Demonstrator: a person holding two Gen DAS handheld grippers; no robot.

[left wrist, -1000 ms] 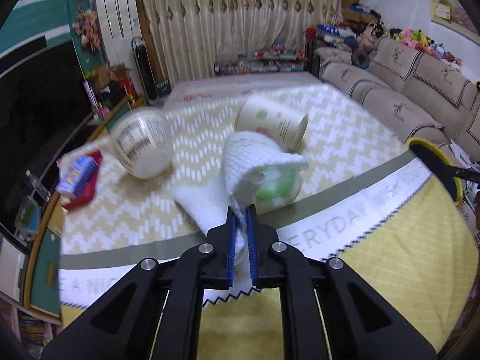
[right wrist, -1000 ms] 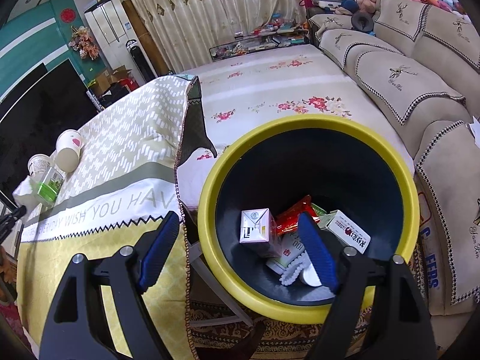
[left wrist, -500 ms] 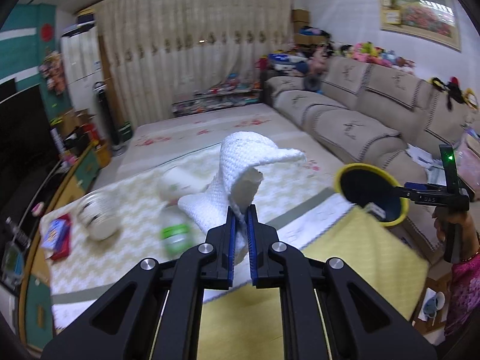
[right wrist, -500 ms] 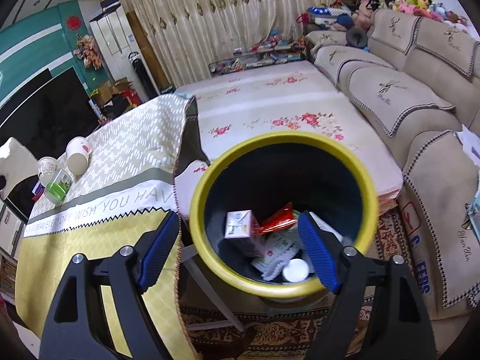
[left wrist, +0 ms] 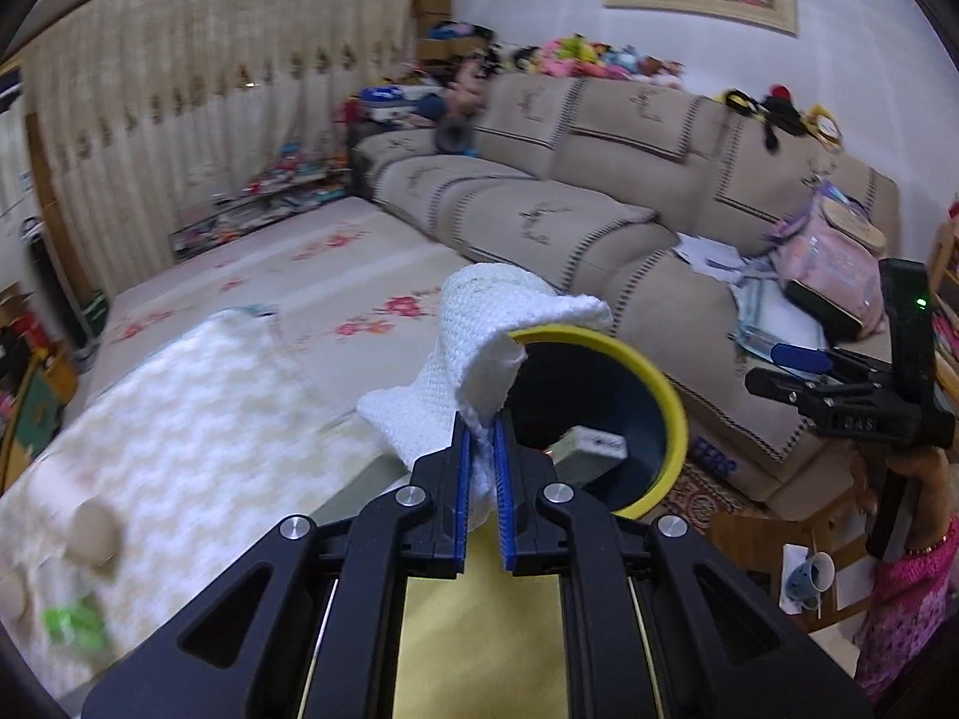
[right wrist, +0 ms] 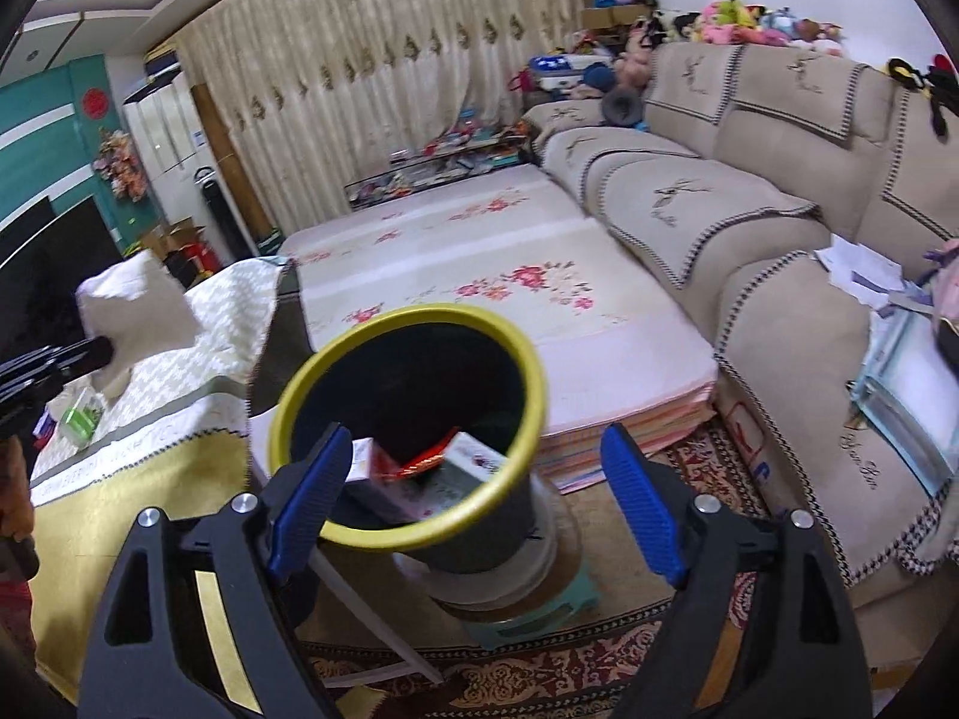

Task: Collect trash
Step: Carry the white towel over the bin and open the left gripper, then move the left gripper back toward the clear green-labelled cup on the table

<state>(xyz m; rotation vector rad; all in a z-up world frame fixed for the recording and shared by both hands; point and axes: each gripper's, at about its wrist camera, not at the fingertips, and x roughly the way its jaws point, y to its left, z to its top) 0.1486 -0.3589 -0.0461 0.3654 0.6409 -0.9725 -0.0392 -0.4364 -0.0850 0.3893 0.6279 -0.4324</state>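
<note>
My left gripper (left wrist: 480, 467) is shut on a crumpled white paper towel (left wrist: 473, 347) and holds it in the air just left of a yellow-rimmed dark bin (left wrist: 665, 395). The bin (right wrist: 353, 533) holds cartons and a red wrapper (right wrist: 425, 461). My right gripper (right wrist: 473, 497) is open and empty, hovering above the bin's near side. In the right wrist view the towel (right wrist: 135, 305) and the left gripper (right wrist: 54, 359) show at far left. The right gripper (left wrist: 839, 383) shows at right in the left wrist view.
A table with a yellow and white cloth (left wrist: 180, 419) carries cups (left wrist: 90, 530) and a green-labelled bottle (right wrist: 81, 419). A beige sofa (right wrist: 749, 210) runs along the right. A floral mat (right wrist: 479, 275) lies behind the bin, which stands on a small stool (right wrist: 539, 605).
My left gripper has lifted the towel off the table and swung it right to the bin. My right gripper has pulled back and tilted up, so the bin looks smaller.
</note>
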